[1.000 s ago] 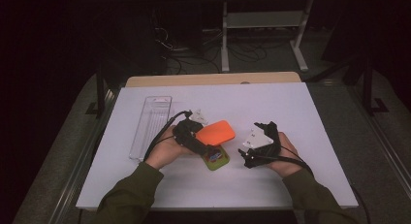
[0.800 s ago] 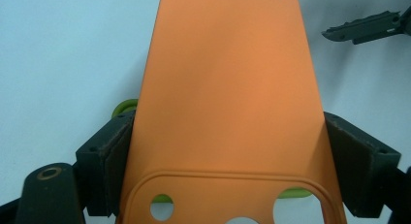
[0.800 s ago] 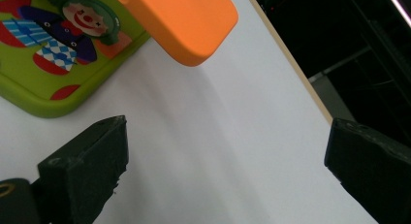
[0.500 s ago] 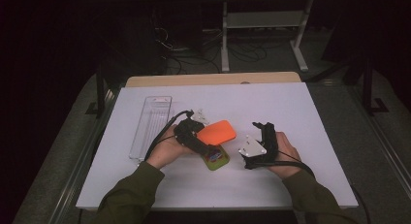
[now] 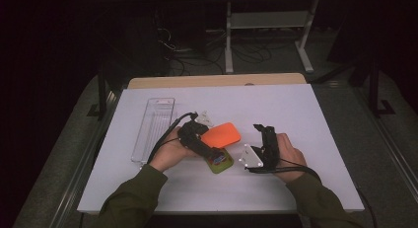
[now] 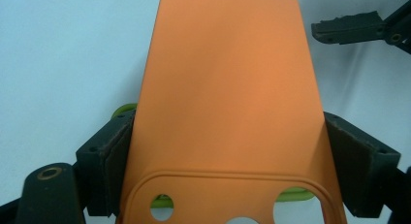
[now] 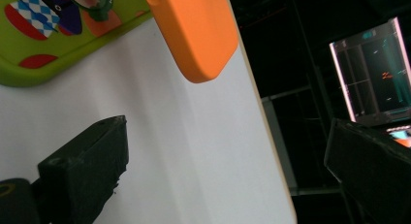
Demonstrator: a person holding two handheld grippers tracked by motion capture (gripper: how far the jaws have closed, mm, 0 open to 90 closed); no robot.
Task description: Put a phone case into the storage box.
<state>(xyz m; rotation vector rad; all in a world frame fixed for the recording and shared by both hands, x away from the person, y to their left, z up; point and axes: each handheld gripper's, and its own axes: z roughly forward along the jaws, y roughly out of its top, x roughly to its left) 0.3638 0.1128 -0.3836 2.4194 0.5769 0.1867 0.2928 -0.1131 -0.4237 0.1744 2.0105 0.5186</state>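
Lift step: left tool point(image 5: 213, 141) clamped on orange phone case point(image 5: 221, 134), raised over green case point(image 5: 219, 161) near the surface's front edge. Right tool point(image 5: 263, 132) stood apart, empty. Next probably needs careful carrying.

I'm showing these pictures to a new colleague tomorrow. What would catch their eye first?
Most likely the bright orange phone case at the middle of the white table, clamped by its sides in the left gripper. Just under it lies a green case with a cartoon print. The right gripper waits open beside them, and a clear tray lies at the left.
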